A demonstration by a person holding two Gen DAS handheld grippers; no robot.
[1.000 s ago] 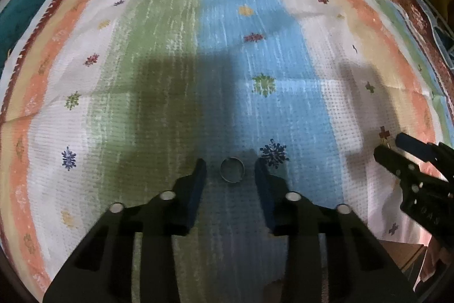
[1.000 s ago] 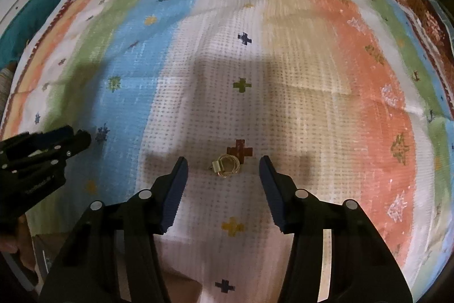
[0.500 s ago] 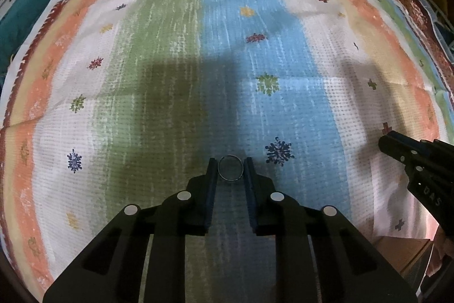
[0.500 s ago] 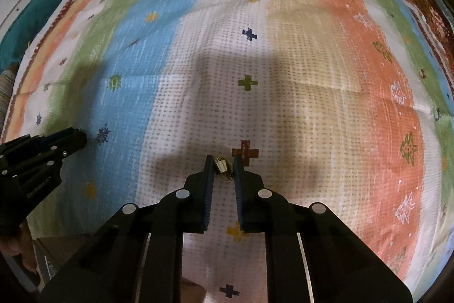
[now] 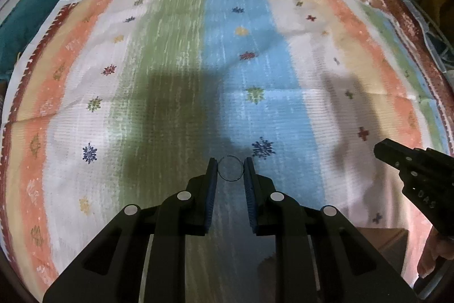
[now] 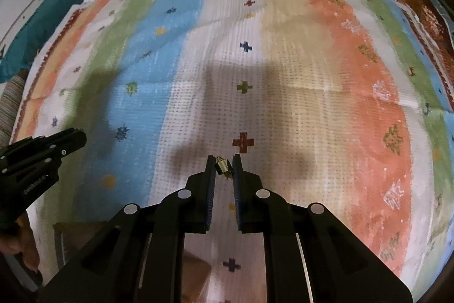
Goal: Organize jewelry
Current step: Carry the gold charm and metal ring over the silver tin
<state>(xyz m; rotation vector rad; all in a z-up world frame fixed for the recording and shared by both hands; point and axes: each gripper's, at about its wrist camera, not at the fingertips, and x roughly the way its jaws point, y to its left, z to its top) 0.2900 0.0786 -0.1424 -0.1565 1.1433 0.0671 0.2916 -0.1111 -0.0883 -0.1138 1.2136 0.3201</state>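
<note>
While your left tool (image 5: 230, 168) pinches the thin ring (image 5: 230, 168), your right tool (image 6: 224, 167) grips the small gold piece (image 6: 222, 164), both over the striped cloth (image 5: 170, 75).

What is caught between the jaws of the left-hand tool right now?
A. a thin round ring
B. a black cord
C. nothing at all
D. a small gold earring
A: in the left wrist view, the left gripper has its jaws closed against both sides of a thin ring.
</note>
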